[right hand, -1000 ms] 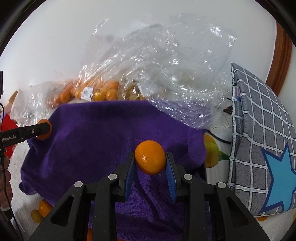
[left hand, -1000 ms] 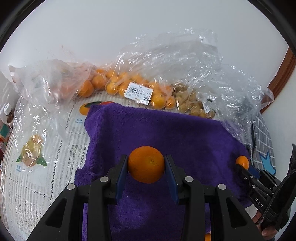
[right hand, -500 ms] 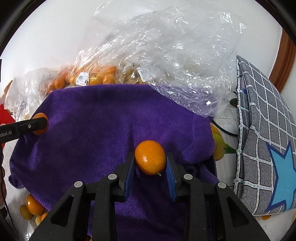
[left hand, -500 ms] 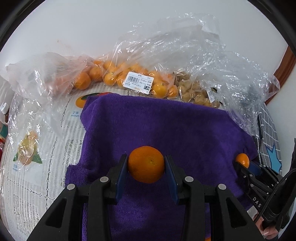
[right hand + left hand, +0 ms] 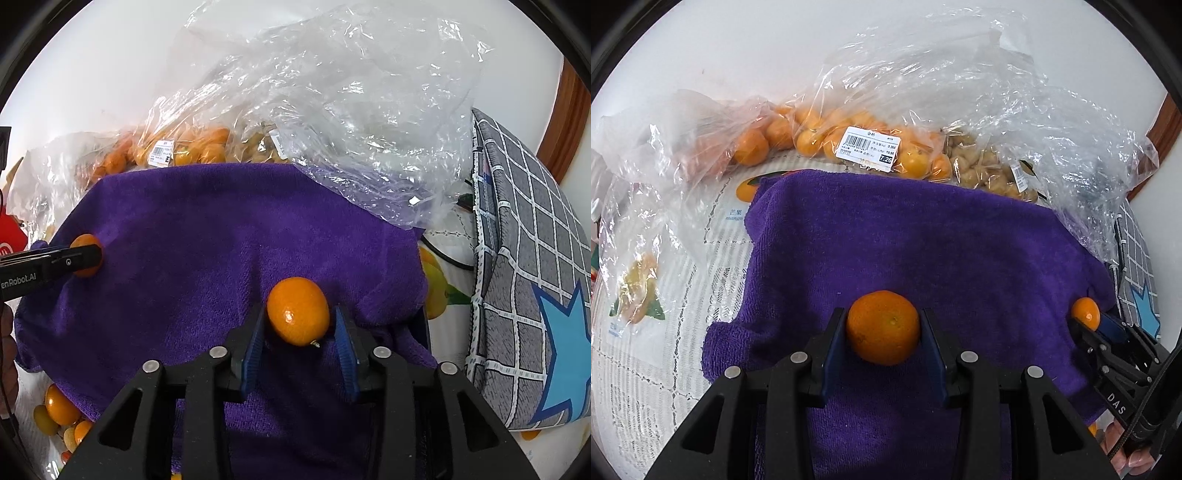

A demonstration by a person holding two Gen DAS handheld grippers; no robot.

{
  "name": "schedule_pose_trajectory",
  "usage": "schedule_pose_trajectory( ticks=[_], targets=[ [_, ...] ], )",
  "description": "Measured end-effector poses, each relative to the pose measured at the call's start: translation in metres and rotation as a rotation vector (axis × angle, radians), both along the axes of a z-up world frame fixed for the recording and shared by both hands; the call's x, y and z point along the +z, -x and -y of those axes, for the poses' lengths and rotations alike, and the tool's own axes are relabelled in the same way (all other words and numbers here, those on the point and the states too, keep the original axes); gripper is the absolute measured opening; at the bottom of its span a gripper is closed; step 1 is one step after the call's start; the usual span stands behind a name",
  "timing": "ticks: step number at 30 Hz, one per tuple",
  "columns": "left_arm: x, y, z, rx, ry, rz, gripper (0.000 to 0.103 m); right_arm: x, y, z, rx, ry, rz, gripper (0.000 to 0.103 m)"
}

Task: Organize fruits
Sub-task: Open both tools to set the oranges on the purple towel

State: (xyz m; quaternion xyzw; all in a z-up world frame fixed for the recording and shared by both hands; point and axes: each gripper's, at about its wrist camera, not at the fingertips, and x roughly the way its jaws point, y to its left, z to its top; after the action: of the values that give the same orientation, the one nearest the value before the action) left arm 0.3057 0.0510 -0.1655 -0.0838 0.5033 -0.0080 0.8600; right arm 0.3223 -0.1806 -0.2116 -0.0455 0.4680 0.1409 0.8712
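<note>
Right gripper: jaws opening. Its orange sits between the blue pads with a visible gap on the right pad side; left pad looks touching or nearly so, can't tell for sure. Fruit is slightly oval, long axis tilted up-left to down-right in the right wrist view, small stem nub pointing down-right toward the gripper body. It rests on the purple towel, right of the towel's middle.

Left gripper: narrowly parted and clamped on a second orange, both pads pressed to its sides. Near round, no clear long axis; a small dimple faces the camera. It is over the near-centre part of the towel; whether it touches the cloth can't be told.

Each gripper shows up in the other's view, at the towel's edge with its fruit.

Outward: towel is spread over a white cloth printed with fruit pictures. Behind the towel's far edge, a clear plastic bag with a barcode price label holds many small oranges. Just right of it, another clear bag holds pale tan husked fruit. A big crumpled clear bag overlaps the towel's far right corner; contents not visible.

Loose small oranges and yellowish fruits lie off the towel's near left corner. Grey checked cushion with a blue star stands right of the towel.
</note>
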Motion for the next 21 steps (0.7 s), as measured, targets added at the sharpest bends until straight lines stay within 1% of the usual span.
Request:
schedule_pose_trajectory(
  ticks=[2, 5, 7, 8, 10, 11, 13, 15, 18, 21],
  targets=[
    [-0.001, 0.0, -0.001, -0.001, 0.003, 0.001, 0.038, 0.0, 0.001, 0.0, 0.0, 0.003, -0.001, 0.051],
    [-0.002, 0.0, -0.002, 0.001, 0.004, 0.001, 0.042, -0.001, 0.001, 0.0, -0.002, 0.005, -0.004, 0.052],
    [-0.001, 0.0, -0.003, 0.0, 0.01, 0.002, 0.052, -0.001, 0.001, 0.002, -0.004, -0.008, -0.006, 0.052],
    [0.001, 0.001, -0.003, -0.001, 0.011, 0.005, 0.054, 0.0, 0.0, 0.002, -0.005, -0.015, -0.007, 0.052],
    [0.007, 0.004, -0.001, -0.006, 0.004, 0.022, 0.062, 0.002, 0.0, 0.004, -0.005, -0.026, -0.016, 0.052],
    [0.011, 0.005, 0.0, -0.008, -0.003, 0.031, 0.063, 0.003, 0.001, 0.005, -0.002, -0.03, -0.02, 0.053],
    [0.018, 0.008, 0.002, -0.012, -0.015, 0.043, 0.067, 0.01, 0.003, 0.007, 0.006, -0.048, -0.01, 0.061],
    [0.026, 0.013, 0.004, -0.012, -0.025, 0.05, 0.068, 0.019, 0.007, 0.009, 0.008, -0.061, 0.01, 0.071],
    [0.039, 0.03, 0.001, 0.0, -0.044, 0.073, 0.068, 0.035, 0.015, 0.012, 0.002, -0.079, 0.041, 0.081],
    [0.053, 0.049, -0.009, 0.03, -0.056, 0.104, 0.068, 0.052, 0.027, 0.015, 0.001, -0.092, 0.052, 0.083]
  ],
)
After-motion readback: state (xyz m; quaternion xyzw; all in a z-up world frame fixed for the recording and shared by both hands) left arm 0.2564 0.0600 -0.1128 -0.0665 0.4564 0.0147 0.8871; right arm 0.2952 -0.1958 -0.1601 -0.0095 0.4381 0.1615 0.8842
